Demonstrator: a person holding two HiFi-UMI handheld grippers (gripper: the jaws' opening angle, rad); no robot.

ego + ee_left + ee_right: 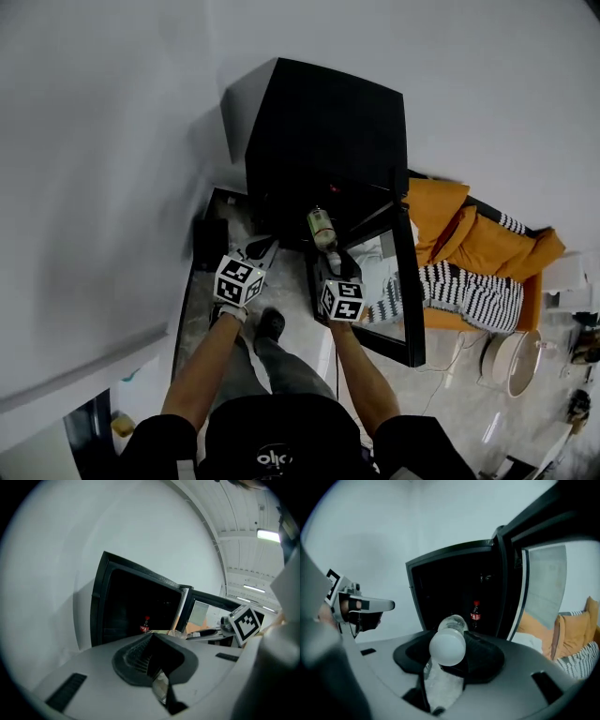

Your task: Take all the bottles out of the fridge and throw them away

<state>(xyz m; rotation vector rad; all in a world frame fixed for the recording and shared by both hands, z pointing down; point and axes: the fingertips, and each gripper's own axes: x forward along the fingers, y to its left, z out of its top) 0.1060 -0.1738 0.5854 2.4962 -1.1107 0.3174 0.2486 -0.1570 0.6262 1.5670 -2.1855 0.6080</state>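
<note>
- Currently the right gripper (331, 258) is clamped on a clear plastic bottle (322, 228). It holds the bottle just in front of the open black fridge (328, 131), left of the swung-out door (405, 281).
- In the right gripper view the bottle lies along the jaws. Its white rounded end, probably the cap, is nearest the camera, and its clear body points far toward the fridge.
- The body looks thin and see-through, with what seems a pale label band around it. It probably dents easily, so a firm, steady squeeze seems wiser than a hard one.
- For the step in hand, I judge it best to draw the bottle straight back, clear of the door edge, before turning away to throw it out.
- The left gripper (265, 248) has its jaws together with nothing between them, and it hovers near on the left.
- A cola bottle (476, 616) with a red cap stands upright deep in the fridge, so the task is not finished.
</note>
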